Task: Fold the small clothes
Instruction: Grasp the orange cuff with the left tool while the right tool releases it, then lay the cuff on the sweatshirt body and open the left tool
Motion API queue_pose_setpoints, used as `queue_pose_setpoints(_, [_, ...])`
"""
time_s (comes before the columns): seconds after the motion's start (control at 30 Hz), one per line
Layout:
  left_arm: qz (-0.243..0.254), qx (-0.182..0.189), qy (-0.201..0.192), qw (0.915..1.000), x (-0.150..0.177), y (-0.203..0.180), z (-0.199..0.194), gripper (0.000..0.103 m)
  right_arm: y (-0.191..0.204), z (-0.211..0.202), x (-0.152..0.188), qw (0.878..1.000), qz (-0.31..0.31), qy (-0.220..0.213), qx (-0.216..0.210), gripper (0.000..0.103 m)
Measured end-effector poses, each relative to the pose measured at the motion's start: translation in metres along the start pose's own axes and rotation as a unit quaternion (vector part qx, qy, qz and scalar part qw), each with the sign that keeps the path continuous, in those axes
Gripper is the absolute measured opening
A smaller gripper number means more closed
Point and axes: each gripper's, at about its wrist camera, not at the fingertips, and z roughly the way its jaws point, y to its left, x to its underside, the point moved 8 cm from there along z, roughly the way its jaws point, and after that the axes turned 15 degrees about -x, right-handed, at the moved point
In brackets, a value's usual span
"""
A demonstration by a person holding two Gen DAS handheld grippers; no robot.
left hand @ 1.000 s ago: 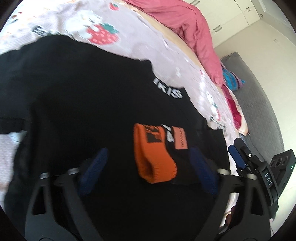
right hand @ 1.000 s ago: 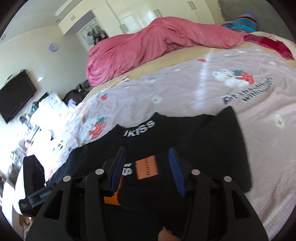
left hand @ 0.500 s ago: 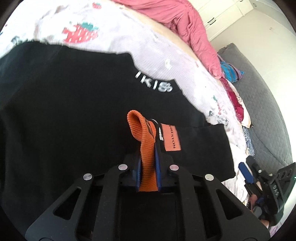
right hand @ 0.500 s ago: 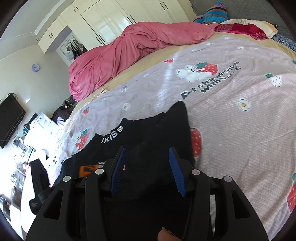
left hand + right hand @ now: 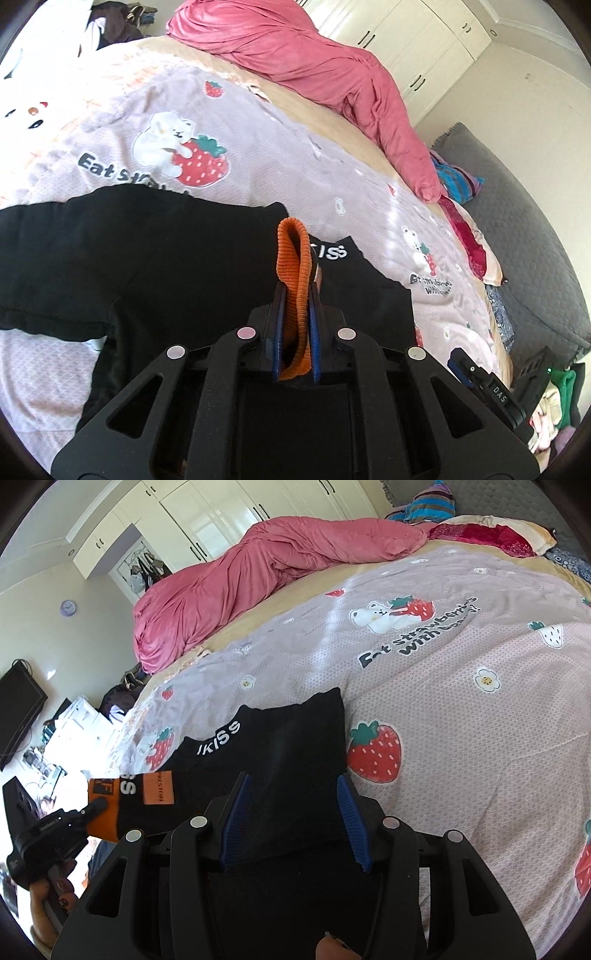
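1. Left gripper (image 5: 294, 325) pinches the orange ribbed cuff (image 5: 293, 258) of the black garment (image 5: 166, 258), lifted off the bed; right gripper (image 5: 291, 823) hangs spread over the garment's right edge, holding nothing
2. Carry the cuff across steadily, keeping the fabric taut
3. Strawberry-print bedspread (image 5: 461, 709) beneath; pink duvet (image 5: 266, 565), white wardrobes (image 5: 207, 524) behind

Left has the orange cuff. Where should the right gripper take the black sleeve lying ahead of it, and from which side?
Right gripper is open over the black sleeve. Probably best: pinch its flat right-hand edge beside the strawberry print, coming in from the bedspread side.
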Motion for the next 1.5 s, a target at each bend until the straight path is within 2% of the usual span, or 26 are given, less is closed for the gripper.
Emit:
queue_pose_setpoints(0.17, [-0.010,-0.006,0.017,0.9998,0.006,0.008,0.008,0.006,0.000,0.009,0.004,1.000,-0.013,0.016,0.013,0.048])
queue_pose_setpoints(0.3, [-0.012,-0.022,0.006,0.9997,0.004,0.018,0.004,0.012,0.001,0.015,0.008,0.999,-0.023,0.027,0.021,0.048])
queue_pose_setpoints(0.33, [-0.011,-0.029,0.002,0.9995,0.002,0.021,0.002,0.017,0.001,0.016,0.008,0.999,-0.026,0.030,0.023,0.048])
queue_pose_setpoints(0.47, [-0.002,-0.043,-0.002,0.9991,0.001,0.024,0.002,0.018,0.005,0.025,0.012,0.997,-0.047,0.046,0.032,0.048])
queue_pose_setpoints(0.7, [0.035,-0.052,0.046,0.9970,0.027,0.012,0.034,0.018,0.019,0.050,0.025,0.990,-0.099,0.089,0.054,0.049])
queue_pose_setpoints(0.73, [0.043,-0.063,0.055,0.9956,0.034,0.014,0.041,0.022,0.019,0.055,0.029,0.988,-0.102,0.100,0.057,0.052])
queue_pose_setpoints(0.83, [0.049,-0.090,0.073,0.9921,0.047,0.024,0.059,0.022,0.014,0.068,0.041,0.984,-0.099,0.131,0.071,0.053])
queue_pose_setpoints(0.93, [0.038,-0.081,0.076,0.9931,0.051,0.031,0.062,0.022,0.009,0.075,0.052,0.980,-0.099,0.152,0.084,0.054])
queue_pose_setpoints(1.0, [0.035,-0.076,0.073,0.9938,0.050,0.033,0.057,0.023,0.012,0.075,0.054,0.980,-0.106,0.148,0.079,0.058])
queue_pose_setpoints(1.07, [0.033,-0.075,0.067,0.9944,0.046,0.037,0.049,0.034,0.017,0.072,0.055,0.981,-0.111,0.142,0.068,0.060])
queue_pose_setpoints(1.17, [0.025,-0.075,0.058,0.9952,0.041,0.043,0.037,0.040,0.028,0.067,0.053,0.983,-0.113,0.133,0.050,0.065])
queue_pose_setpoints(1.3, [0.022,-0.083,0.044,0.9953,0.036,0.050,0.023,0.049,0.045,0.061,0.052,0.984,-0.126,0.121,0.034,0.080])
queue_pose_setpoints(1.33, [0.020,-0.086,0.040,0.9953,0.035,0.052,0.018,0.053,0.049,0.060,0.051,0.984,-0.128,0.120,0.032,0.089])
queue_pose_setpoints(1.4, [0.015,-0.087,0.035,0.9955,0.033,0.057,0.011,0.056,0.057,0.058,0.050,0.985,-0.128,0.116,0.021,0.093])
queue_pose_setpoints(1.47, [0.006,-0.093,0.026,0.9953,0.030,0.064,0.003,0.079,0.066,0.056,0.049,0.986,-0.128,0.109,0.006,0.095])
queue_pose_setpoints(1.5, [0.002,-0.097,0.021,0.9951,0.029,0.067,0.000,0.082,0.069,0.055,0.048,0.986,-0.129,0.108,0.004,0.096])
